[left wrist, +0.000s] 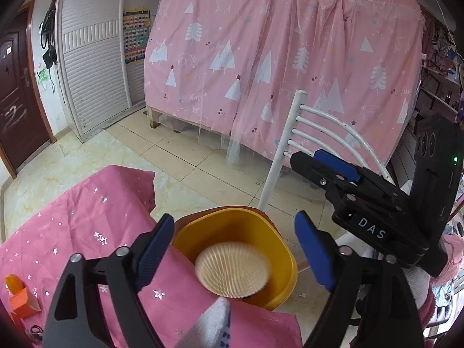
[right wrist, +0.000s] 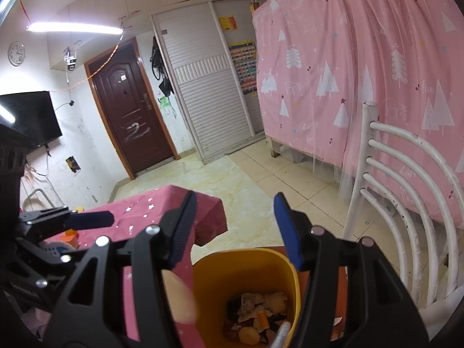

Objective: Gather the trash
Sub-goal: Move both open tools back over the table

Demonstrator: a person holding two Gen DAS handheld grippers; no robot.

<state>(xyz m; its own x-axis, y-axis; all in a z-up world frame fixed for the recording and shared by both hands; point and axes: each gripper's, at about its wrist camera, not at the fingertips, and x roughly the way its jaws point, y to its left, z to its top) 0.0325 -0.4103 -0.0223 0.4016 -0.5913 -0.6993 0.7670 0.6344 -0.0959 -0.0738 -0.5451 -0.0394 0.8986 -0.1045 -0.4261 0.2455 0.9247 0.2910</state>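
Bin [left wrist: 278,261] beneath both spread grippers.

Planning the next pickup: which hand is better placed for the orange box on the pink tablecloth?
Left, probably. The left gripper is open at the edge of the tablecloth, where the orange box lies; the right gripper hangs over the yellow bin, farther away.

Ahead of you: pink curtain [left wrist: 290,58], white chair [right wrist: 406,203], brown door [right wrist: 130,110], and a wall clock [right wrist: 16,53].

Glossy yellow plastic bin [right wrist: 246,284] (smooth), pleated paper cup liner [left wrist: 232,271].
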